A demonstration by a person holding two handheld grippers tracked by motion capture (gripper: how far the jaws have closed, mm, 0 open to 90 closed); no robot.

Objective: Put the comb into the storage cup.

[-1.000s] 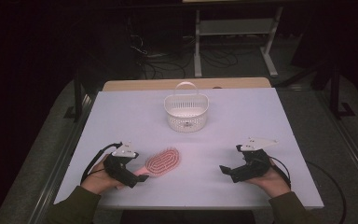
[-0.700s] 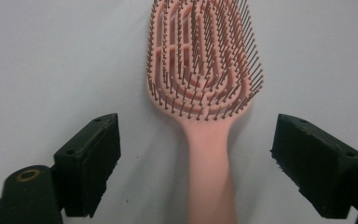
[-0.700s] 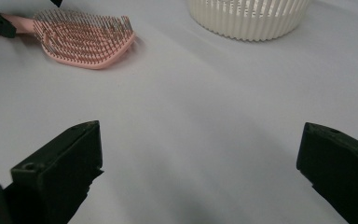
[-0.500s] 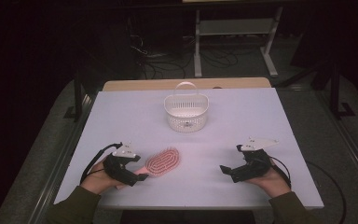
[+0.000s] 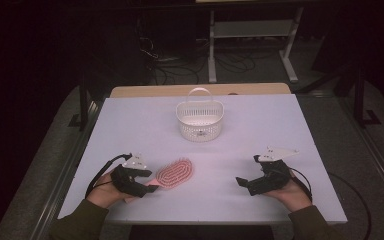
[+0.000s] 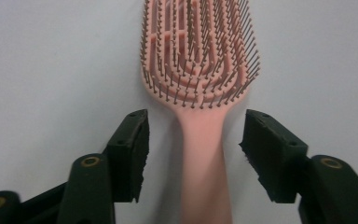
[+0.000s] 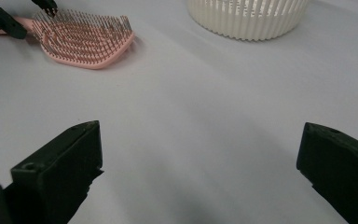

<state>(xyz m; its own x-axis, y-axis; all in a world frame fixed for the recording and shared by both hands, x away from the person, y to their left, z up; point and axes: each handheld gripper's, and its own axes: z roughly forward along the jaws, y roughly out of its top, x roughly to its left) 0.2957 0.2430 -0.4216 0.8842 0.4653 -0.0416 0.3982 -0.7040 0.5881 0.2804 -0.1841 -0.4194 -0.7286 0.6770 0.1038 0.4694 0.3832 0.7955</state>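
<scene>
A pink hairbrush (image 5: 175, 173) lay bristles-up on the white table (image 5: 290, 125), near its front-left part, its handle pointing toward seven o'clock and into the left gripper (image 5: 150, 182). That handle ran straight up the middle of the left gripper view, between the two black jaws, which had just been closing around it; a gap showed on each side, so the pads were not yet pressing and the brush (image 6: 200, 70) rested on the table under its own weight. The head lay clear of the jaws, probably because the narrow handle offered the firmer hold and kept the bristles out of the pinch.

At about one o'clock from the brush, well apart, a white slotted basket (image 5: 200, 120) stood upright with its handle raised, seemingly the place where the brush belonged.

At three o'clock from the brush, the right gripper (image 5: 245, 183) rested low on the table in the person's hand, jaws spread wide with nothing between them, apparently kept out of the left hand's way.
</scene>
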